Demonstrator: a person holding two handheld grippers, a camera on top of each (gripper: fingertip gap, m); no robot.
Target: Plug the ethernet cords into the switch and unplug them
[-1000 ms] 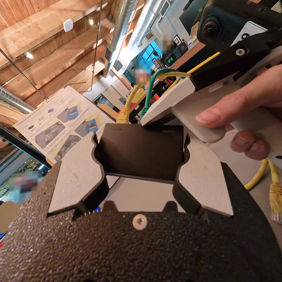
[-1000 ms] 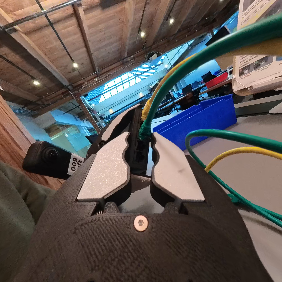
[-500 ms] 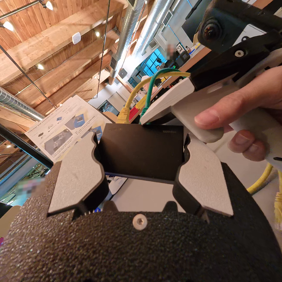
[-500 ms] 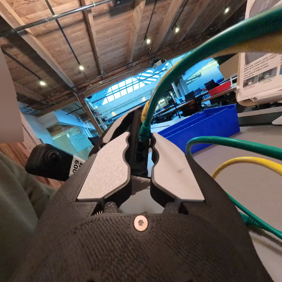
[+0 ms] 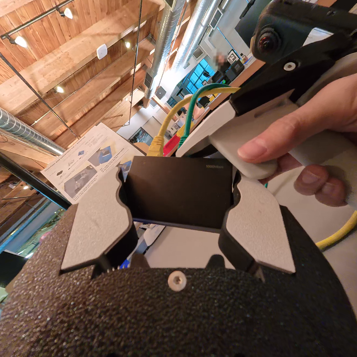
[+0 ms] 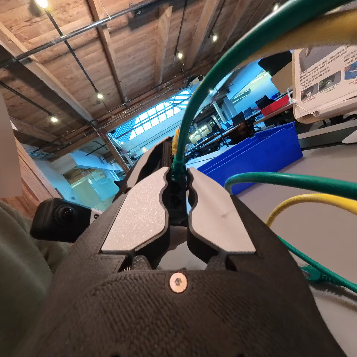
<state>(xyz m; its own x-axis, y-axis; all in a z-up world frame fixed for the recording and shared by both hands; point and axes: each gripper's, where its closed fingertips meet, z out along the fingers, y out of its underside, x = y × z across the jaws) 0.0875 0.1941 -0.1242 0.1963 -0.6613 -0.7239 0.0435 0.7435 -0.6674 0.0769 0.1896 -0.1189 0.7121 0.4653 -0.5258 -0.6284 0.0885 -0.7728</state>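
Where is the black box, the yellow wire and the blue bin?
Black box-shaped switch [image 5: 179, 190], left wrist view: flat top face.
Yellow ethernet cord [image 5: 156, 144], left wrist view: ribbed plug boot.
Blue plastic bin [image 6: 257, 154], right wrist view: side wall.

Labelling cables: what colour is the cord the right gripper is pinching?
Green cord; clearest in the right wrist view.

Above you runs a wooden plank ceiling with beams, small spot lights and silver ventilation ducts. An instruction sheet with photos stands propped at your left. In the right wrist view you see a blue plastic bin resting on the grey tabletop, with the same kind of sheet hanging beyond it.
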